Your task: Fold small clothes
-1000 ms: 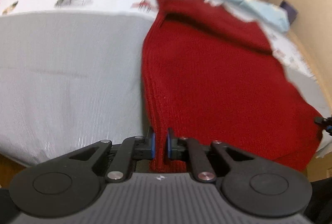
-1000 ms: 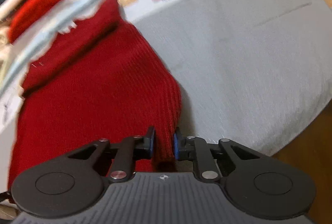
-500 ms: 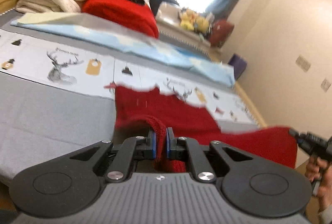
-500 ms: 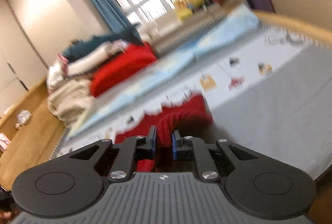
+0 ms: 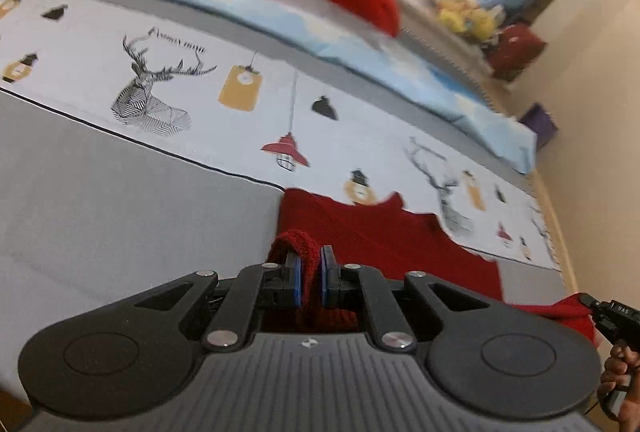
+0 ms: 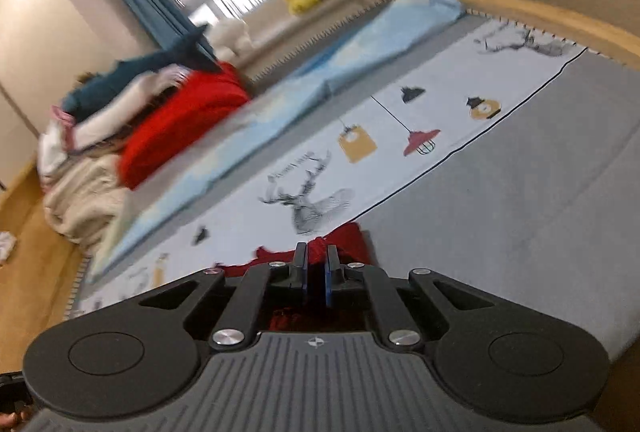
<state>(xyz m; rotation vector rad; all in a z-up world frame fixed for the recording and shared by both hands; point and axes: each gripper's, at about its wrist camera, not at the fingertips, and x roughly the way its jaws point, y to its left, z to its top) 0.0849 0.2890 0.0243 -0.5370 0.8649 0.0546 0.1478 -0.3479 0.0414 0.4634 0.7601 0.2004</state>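
A red knit garment (image 5: pixel 384 240) lies on the grey bed cover (image 5: pixel 120 199), its far edge reaching the white printed sheet (image 5: pixel 240 79). My left gripper (image 5: pixel 310 272) is shut on a bunched edge of the garment and holds it lifted. My right gripper (image 6: pixel 316 268) is shut on another red edge (image 6: pixel 344 240) of the same garment. The right gripper's tip also shows at the right edge of the left wrist view (image 5: pixel 608 312), pinching red cloth. Most of the garment is hidden below both grippers.
A pile of folded clothes and blankets with a red item (image 6: pixel 184 123) sits at the far side of the bed. A light blue cloth (image 5: pixel 360 43) lies across the bed behind the printed sheet. Wooden bed rim (image 6: pixel 560 15) at right.
Both grippers have lifted the garment's near edge and carried it toward its far edge. The views tilted up from the flat garment to the room; the garment now looks shorter.
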